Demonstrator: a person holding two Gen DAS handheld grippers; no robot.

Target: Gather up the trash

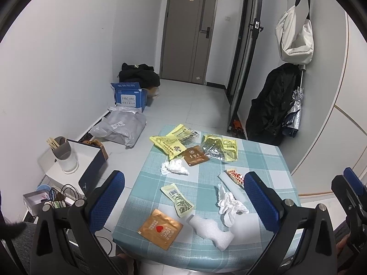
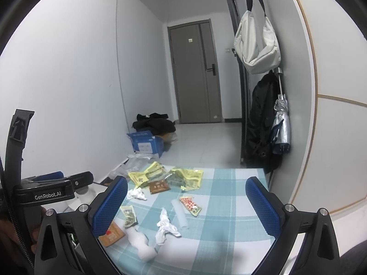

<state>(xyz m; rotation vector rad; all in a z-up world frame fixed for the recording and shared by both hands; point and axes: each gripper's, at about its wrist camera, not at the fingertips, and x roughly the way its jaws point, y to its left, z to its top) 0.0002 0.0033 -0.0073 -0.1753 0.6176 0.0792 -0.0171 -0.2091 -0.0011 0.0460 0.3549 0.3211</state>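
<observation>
A table under a teal checked cloth (image 1: 263, 160) carries scattered trash. At the far end lie yellow wrappers (image 1: 169, 144) and a brown packet (image 1: 195, 158) beside a crumpled white tissue (image 1: 174, 168). Nearer lie a red-and-white wrapper (image 1: 235, 175), a pale printed wrapper (image 1: 179, 199), a second tissue (image 1: 229, 206), a white foam piece (image 1: 211, 231) and an orange packet with a heart (image 1: 160, 229). My left gripper (image 1: 183, 197) hangs open above the near edge, holding nothing. My right gripper (image 2: 188, 206) is open too, above the tissue (image 2: 166, 226) and foam piece (image 2: 141, 243).
Left of the table stand a white side stand with a cup of chopsticks (image 1: 62, 151), a grey mailing bag (image 1: 119, 128) and a blue cardboard box (image 1: 129, 96) on the floor. A black coat (image 1: 270, 105) and folded umbrella (image 1: 293, 116) hang at the right wall.
</observation>
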